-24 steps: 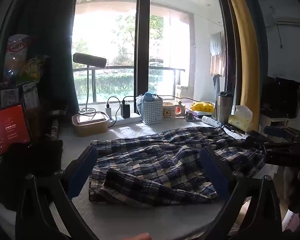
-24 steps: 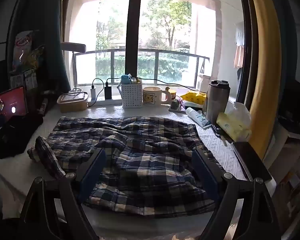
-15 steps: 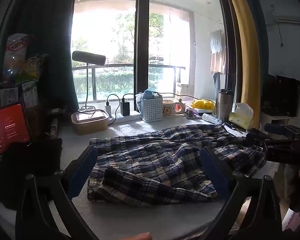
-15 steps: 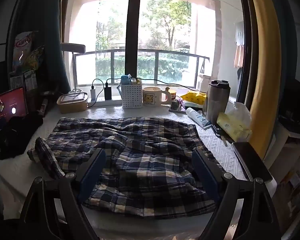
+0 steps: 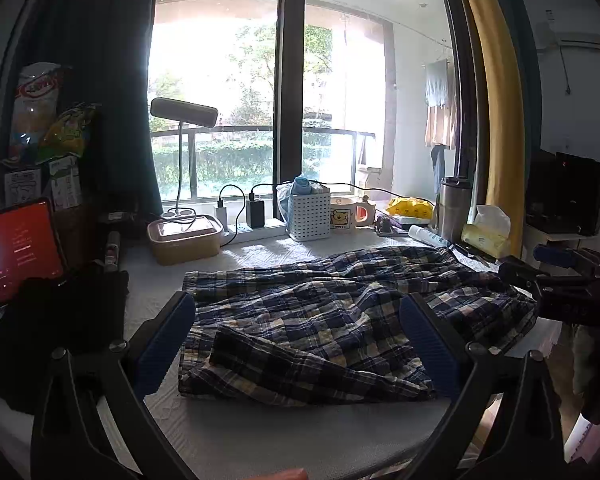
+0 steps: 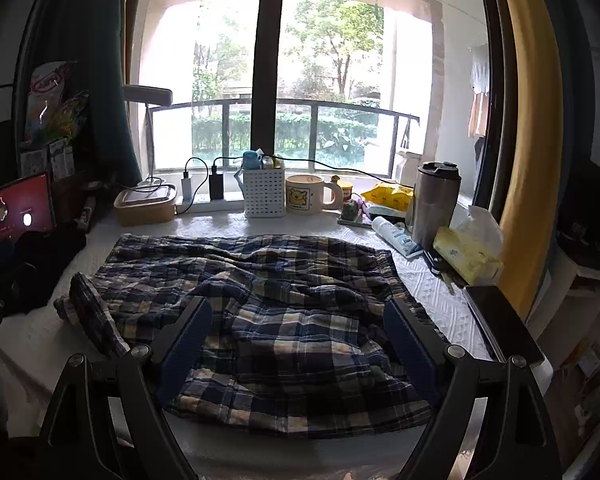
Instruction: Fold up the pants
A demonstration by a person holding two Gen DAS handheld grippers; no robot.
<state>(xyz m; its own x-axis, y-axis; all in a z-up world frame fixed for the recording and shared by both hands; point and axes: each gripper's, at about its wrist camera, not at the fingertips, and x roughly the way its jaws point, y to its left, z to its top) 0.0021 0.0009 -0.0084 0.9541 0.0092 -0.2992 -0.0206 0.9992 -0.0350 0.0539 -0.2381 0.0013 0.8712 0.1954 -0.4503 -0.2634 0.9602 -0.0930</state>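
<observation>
Blue plaid pants [image 5: 320, 320] lie spread and rumpled on the white table cover, one leg end folded over at the near left. My left gripper [image 5: 298, 304] is open, its blue pads wide apart and over the pants' left part, gripping nothing. In the right wrist view the same pants [image 6: 268, 304] fill the middle. My right gripper [image 6: 298, 306] is open above their near edge, with cloth below the pads but none pinched. The right gripper [image 5: 560, 280] also shows at the right edge of the left wrist view.
Along the window stand a lunch box [image 6: 144, 204], power strip with chargers [image 6: 204, 188], white basket [image 6: 264, 194], mug [image 6: 306, 194], steel tumbler [image 6: 436, 204] and tissue pack [image 6: 466, 254]. A red-screened tablet [image 5: 16, 252] and black cloth [image 5: 56, 320] sit left. A phone [image 6: 500, 320] lies right.
</observation>
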